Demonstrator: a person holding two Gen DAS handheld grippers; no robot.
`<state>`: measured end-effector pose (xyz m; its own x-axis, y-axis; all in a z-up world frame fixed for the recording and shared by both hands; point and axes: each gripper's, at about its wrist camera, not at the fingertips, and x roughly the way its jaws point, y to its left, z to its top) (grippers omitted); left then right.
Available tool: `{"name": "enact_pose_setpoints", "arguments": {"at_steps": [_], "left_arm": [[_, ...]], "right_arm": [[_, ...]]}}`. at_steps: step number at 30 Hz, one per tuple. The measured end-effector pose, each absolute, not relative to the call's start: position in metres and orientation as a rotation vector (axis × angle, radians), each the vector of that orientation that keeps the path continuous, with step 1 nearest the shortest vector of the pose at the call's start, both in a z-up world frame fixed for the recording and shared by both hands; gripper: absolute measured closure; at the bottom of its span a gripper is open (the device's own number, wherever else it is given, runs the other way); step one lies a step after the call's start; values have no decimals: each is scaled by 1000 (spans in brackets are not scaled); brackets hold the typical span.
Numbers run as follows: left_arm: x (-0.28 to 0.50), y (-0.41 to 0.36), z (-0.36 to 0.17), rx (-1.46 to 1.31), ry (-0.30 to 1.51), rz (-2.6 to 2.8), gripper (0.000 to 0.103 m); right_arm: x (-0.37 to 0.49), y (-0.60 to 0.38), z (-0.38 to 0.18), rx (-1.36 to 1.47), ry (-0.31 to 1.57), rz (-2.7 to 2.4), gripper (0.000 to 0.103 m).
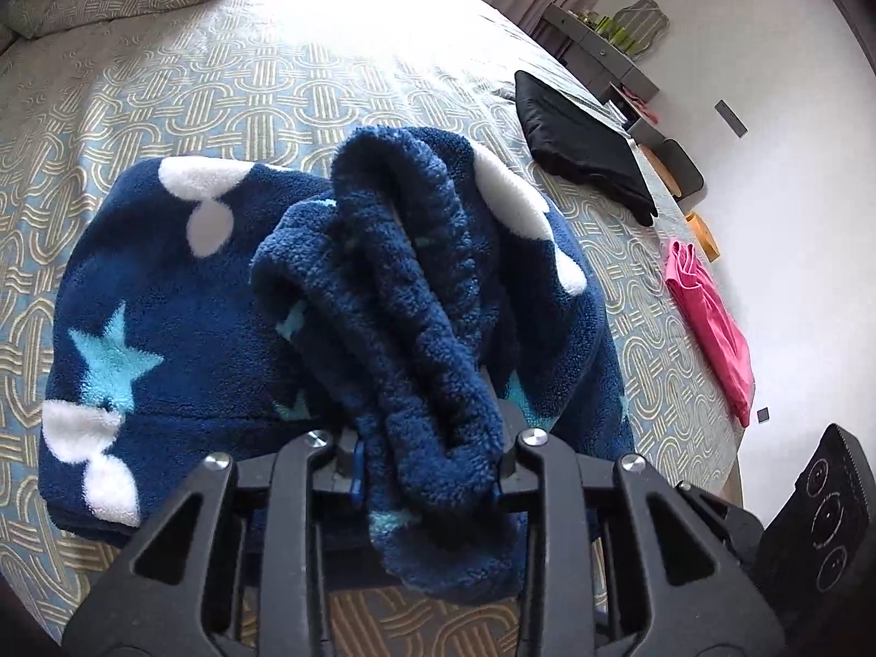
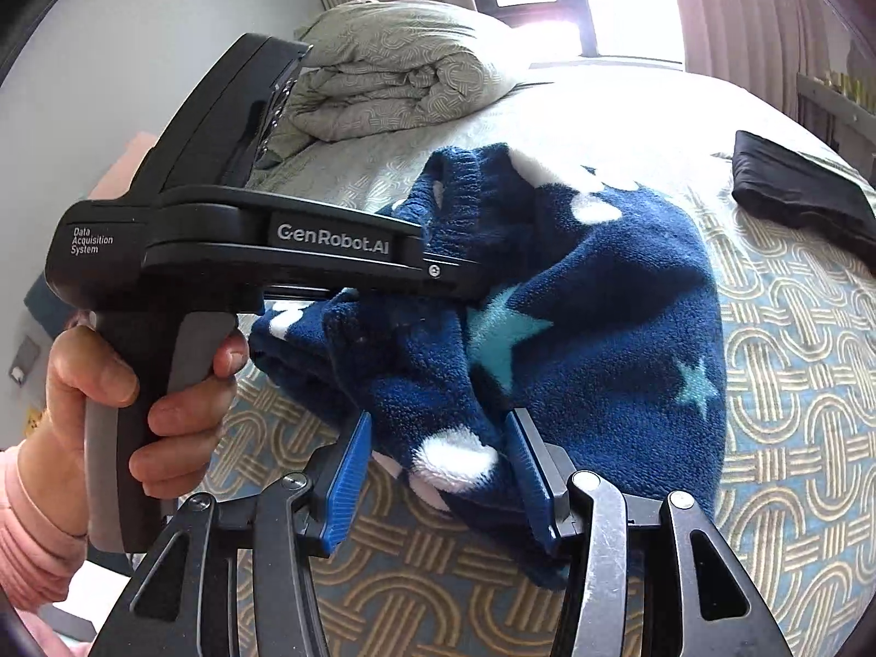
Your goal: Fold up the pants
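Note:
Navy fleece pants (image 1: 164,328) with white shapes and light blue stars lie bunched on the patterned bed cover (image 1: 274,82). My left gripper (image 1: 430,465) is shut on a thick roll of the pants' elastic waistband, which fills the gap between its fingers and rises away from the camera. In the right wrist view a hand (image 2: 175,416) holds that gripper's black housing (image 2: 328,241) over the pants (image 2: 602,328). My right gripper (image 2: 438,471) stands open around a lower fold of the fleece. The fabric lies against its right blue pad (image 2: 531,471) and clear of the left one.
A folded black garment (image 1: 580,153) lies on the far right of the bed, and a pink garment (image 1: 706,323) rests near the right edge. A rolled quilt (image 2: 394,71) sits at the head of the bed. Grey shelves (image 1: 602,49) stand against the wall beyond.

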<state>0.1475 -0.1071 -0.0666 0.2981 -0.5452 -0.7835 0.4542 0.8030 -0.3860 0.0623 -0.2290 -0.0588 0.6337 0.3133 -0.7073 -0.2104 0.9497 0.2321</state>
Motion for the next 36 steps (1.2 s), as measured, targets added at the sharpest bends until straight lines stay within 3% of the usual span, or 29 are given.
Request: {"name": "enact_pose_setpoints", "arguments": {"at_steps": [3,5,8,17,26,36], "left_arm": [[142,-110,-54,-56,1035,-676,71],[139,-112,-45,-36,1006,-684,71],[133,-117,-33,0,968,-691,72],[127,-117,4,-24,933,-779,72],[145,-90,39,15,867,-710,72],[163,-25,23,-11,902,-575,72]], "right_arm": [[54,-250,-47,145,795,271,47],[49,-275,-39,201,749,216,34],[55,-320,-40,352,755,110,27],[76,-355,-98,566,950,10,27],[87,-352,-75,557,890,35,27],[101,-333,-80,538,923,67,27]]}}
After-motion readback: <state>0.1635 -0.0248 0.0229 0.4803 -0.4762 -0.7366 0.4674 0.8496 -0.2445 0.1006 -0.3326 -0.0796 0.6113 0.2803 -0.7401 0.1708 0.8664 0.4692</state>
